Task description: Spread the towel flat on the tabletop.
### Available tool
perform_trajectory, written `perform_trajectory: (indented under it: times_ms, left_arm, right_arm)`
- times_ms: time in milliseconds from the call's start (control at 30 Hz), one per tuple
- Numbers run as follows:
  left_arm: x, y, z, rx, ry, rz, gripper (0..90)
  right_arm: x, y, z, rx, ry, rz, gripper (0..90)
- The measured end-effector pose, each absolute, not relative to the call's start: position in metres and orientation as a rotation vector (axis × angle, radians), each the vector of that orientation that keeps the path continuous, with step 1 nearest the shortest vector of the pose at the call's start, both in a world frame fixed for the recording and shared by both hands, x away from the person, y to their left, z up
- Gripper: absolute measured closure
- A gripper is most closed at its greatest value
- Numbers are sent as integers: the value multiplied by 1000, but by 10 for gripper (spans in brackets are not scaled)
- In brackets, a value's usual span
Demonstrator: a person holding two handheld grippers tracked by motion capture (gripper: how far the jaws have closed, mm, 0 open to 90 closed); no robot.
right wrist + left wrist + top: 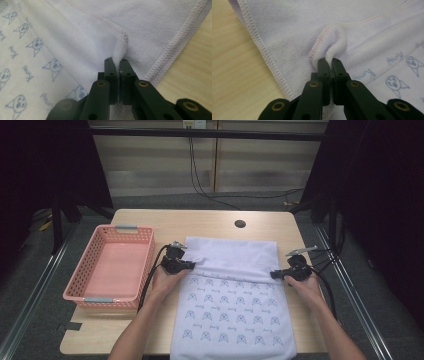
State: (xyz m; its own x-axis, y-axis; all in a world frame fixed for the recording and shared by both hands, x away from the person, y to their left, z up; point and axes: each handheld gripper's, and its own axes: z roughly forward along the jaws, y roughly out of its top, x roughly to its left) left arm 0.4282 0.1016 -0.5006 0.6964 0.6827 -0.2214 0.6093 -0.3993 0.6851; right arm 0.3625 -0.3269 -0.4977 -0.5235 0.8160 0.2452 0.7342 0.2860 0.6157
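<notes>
The left claw is clenching a hemmed corner of the towel, its jaws pressed together on a small puckered fold of terry, and the right claw is doing the same on the opposite edge. Each pinch is sitting right at the stitched border, which looks like the sensible place to grip, since the doubled hem should be resisting slip better than the plain nap. The cloth is behaving as soft, limp and light; I expect it to be sagging between the two holds once lifted. It is lying flat on the desk, beside a pink basket, pale lilac with a folded-over plain band above rows of small blue printed faces and what may be lettering.
</notes>
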Motion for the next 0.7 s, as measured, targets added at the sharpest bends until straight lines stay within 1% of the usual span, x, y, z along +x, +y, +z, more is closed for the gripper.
perform_trajectory:
  times_ms: [200, 367, 433, 600, 700]
  left_arm:
    - [448, 101, -501, 2122, 994, 140, 873]
    - [463, 99, -500, 2138, 1010, 185, 874]
    - [468, 100, -500, 2131, 1020, 172, 873]
    - [465, 105, -498, 2082, 1041, 136, 874]
    - [457, 108, -483, 2053, 981, 118, 873]
  right_arm:
    - [388, -329, -501, 1491, 2368, 1087, 869]
    - [402, -326, -503, 1526, 2313, 1099, 870]
    - [406, -326, -504, 1524, 2296, 1104, 871]
    - [410, -330, -504, 1525, 2286, 1172, 872]
    - [404, -335, -492, 1472, 2280, 1211, 872]
